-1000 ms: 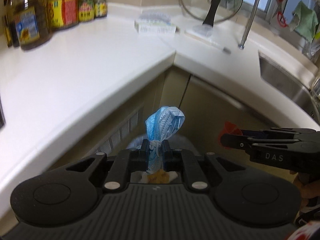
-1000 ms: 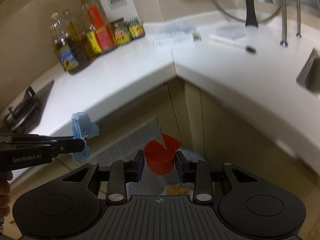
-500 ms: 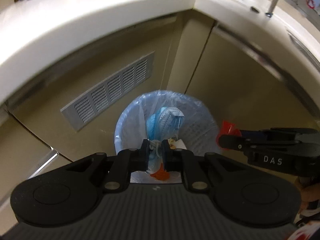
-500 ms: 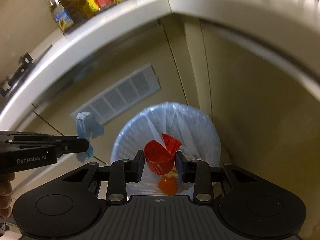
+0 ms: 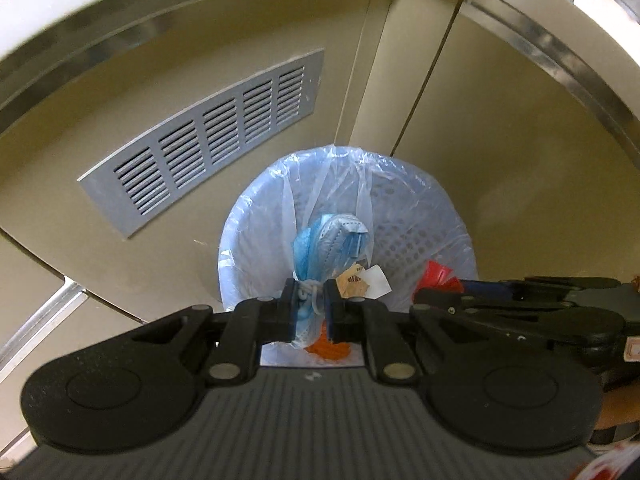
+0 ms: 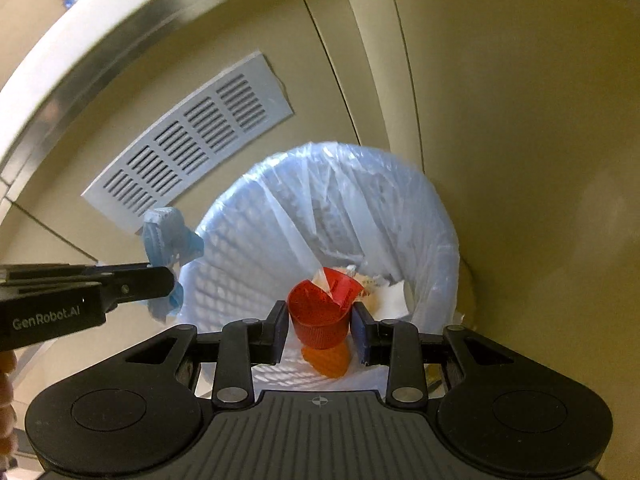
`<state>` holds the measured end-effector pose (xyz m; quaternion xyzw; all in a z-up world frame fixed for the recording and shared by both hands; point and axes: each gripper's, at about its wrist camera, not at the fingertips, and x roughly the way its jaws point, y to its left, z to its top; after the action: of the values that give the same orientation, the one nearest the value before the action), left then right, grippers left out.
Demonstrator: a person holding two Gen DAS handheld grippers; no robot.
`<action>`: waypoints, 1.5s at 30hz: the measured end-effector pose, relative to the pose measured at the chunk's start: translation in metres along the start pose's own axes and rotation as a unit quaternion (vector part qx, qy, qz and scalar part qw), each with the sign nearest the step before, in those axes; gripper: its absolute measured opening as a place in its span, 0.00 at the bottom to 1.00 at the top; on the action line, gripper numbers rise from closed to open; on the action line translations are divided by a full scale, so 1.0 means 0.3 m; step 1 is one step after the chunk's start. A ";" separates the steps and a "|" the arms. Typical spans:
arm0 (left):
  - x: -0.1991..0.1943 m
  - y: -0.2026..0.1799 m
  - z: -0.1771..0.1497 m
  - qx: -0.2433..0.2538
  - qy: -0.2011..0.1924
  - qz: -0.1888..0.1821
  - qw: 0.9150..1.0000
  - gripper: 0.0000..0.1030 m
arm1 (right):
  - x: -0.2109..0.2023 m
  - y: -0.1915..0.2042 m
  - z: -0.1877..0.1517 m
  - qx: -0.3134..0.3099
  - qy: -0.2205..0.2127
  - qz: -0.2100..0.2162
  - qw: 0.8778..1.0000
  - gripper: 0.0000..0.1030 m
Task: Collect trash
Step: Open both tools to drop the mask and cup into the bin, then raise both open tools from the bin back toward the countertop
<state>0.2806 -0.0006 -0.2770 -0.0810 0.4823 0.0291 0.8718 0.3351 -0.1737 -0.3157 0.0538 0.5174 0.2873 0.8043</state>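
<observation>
My left gripper [image 5: 311, 304] is shut on a crumpled blue face mask [image 5: 332, 240] and holds it over the white bin [image 5: 420, 216] lined with a clear bag. My right gripper [image 6: 320, 322] is shut on a red ribbed cap with a torn foil flap [image 6: 320, 312], held over the same bin [image 6: 432, 216]. The left gripper [image 6: 160, 284] with the mask [image 6: 168, 236] shows at the left of the right wrist view, by the bin's left rim. The right gripper [image 5: 432, 300] with the red cap [image 5: 438, 274] shows at the right of the left wrist view. Orange peel [image 6: 326, 360] and paper scraps lie in the bin.
The bin stands on the floor in the corner of beige cabinets. A grey vent grille [image 5: 208, 140] is set in the left cabinet panel. The white counter edge [image 6: 80, 40] overhangs above.
Both grippers have come down from counter height to just above the bin and closer to it, each still holding its piece of trash.
</observation>
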 end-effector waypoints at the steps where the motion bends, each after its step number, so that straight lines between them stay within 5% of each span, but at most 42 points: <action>1: 0.008 -0.002 0.000 0.000 0.001 0.000 1.000 0.11 | 0.011 -0.004 0.002 0.005 0.006 0.000 1.000 0.37; 6: 0.029 0.002 0.005 0.000 0.007 -0.002 1.000 0.11 | 0.008 -0.008 -0.001 0.003 -0.001 -0.010 1.000 0.50; 22: 0.096 0.002 0.016 0.008 0.023 -0.012 1.000 0.13 | -0.007 -0.027 0.022 0.008 -0.001 -0.026 1.000 0.50; 27: 0.099 0.010 0.025 0.006 0.023 -0.016 1.000 0.31 | -0.016 -0.029 0.022 0.010 -0.003 -0.026 1.000 0.50; 45: 0.038 0.010 0.038 0.010 0.029 -0.016 0.999 0.32 | -0.077 0.001 0.035 -0.002 -0.010 -0.025 1.000 0.50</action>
<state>0.2958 0.0040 -0.2810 -0.0810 0.5066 0.0076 0.8583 0.3371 -0.1833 -0.2923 0.0423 0.5099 0.2676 0.8165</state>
